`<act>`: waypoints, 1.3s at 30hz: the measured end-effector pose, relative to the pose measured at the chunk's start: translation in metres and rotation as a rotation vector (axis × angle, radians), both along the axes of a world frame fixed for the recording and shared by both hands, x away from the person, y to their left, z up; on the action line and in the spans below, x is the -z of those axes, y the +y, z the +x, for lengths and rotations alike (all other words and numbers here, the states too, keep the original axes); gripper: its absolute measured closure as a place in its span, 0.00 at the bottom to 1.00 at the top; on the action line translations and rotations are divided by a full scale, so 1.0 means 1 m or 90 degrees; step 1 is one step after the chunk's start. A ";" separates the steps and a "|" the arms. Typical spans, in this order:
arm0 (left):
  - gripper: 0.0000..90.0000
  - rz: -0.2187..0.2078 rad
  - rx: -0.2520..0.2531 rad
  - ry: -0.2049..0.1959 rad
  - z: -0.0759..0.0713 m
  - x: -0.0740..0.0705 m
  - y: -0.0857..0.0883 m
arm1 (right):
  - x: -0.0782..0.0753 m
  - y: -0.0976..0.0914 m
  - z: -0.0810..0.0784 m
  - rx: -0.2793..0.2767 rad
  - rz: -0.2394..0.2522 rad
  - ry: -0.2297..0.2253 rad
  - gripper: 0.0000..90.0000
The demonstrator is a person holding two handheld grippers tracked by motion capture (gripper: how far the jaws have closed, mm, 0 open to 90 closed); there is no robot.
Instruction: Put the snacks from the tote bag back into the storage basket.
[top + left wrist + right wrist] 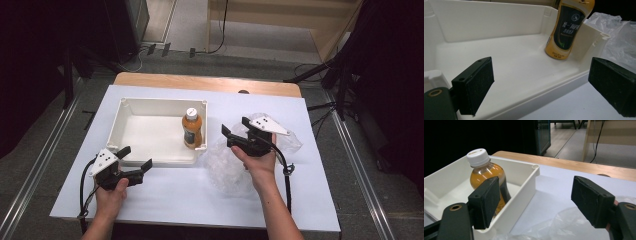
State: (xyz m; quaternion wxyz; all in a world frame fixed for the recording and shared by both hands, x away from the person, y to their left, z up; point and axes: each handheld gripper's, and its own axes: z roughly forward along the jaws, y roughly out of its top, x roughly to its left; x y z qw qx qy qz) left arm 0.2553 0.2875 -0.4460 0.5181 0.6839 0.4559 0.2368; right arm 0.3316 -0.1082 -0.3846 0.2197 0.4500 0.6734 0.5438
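My right gripper [236,126] spread wide, holding nothing; hovers over crumpled plastic bag [235,167], just beside bin's right wall; jaws aimed at bottle [486,173], likely lining up approach; left gripper [135,156] likewise open, empty, at bin's [150,103] near rim, probably to steady bin; bottle stands upright in bin's near-right corner, close against wall; long axis vertical, white cap [191,112] up, label facing left gripper.
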 end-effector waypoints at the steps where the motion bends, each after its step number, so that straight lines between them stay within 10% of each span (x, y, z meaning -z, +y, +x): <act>1: 0.07 -0.002 -0.001 -0.001 0.000 0.000 0.000 | 0.000 -0.003 -0.001 0.002 0.000 0.000 0.27; 39: 0.07 0.004 -0.010 0.002 -0.001 0.001 0.002 | 0.033 -0.088 -0.044 0.056 0.000 -0.019 0.24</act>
